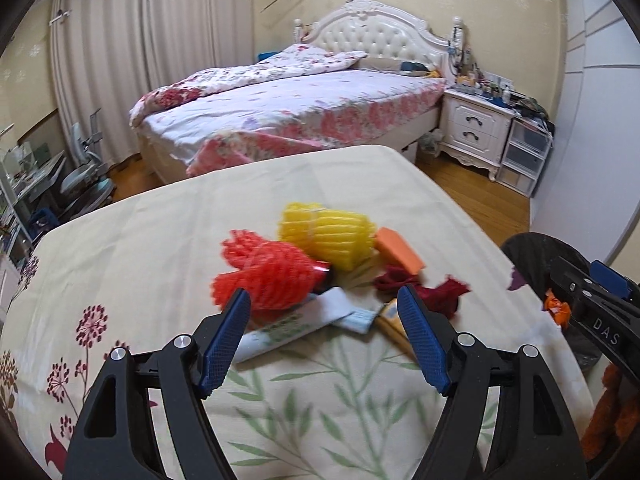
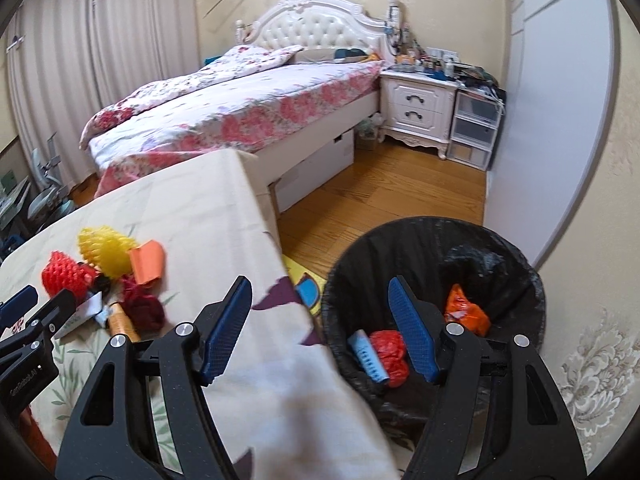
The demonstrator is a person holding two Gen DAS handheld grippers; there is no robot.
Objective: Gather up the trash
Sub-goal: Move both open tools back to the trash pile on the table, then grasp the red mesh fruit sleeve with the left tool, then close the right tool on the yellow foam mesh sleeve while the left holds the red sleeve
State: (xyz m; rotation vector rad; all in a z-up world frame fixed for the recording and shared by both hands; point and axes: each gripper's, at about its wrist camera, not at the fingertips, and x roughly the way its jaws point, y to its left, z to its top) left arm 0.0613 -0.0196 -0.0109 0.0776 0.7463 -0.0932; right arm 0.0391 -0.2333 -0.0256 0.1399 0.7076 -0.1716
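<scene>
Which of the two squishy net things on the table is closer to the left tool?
The red foam net. It lies right by the left tool, almost touching its left finger, while the yellow foam net sits behind it, farther away.

Before you: bed (image 1: 304,108) with tufted white headboard (image 2: 316,26), floral bedding; white nightstand (image 2: 416,108) beside it; pleated curtains (image 1: 132,60); patterned cream wallpaper (image 2: 584,280); wood floor (image 2: 376,196).

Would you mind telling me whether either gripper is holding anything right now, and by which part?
Nothing is held: the left gripper and the right gripper are both open and empty.
</scene>
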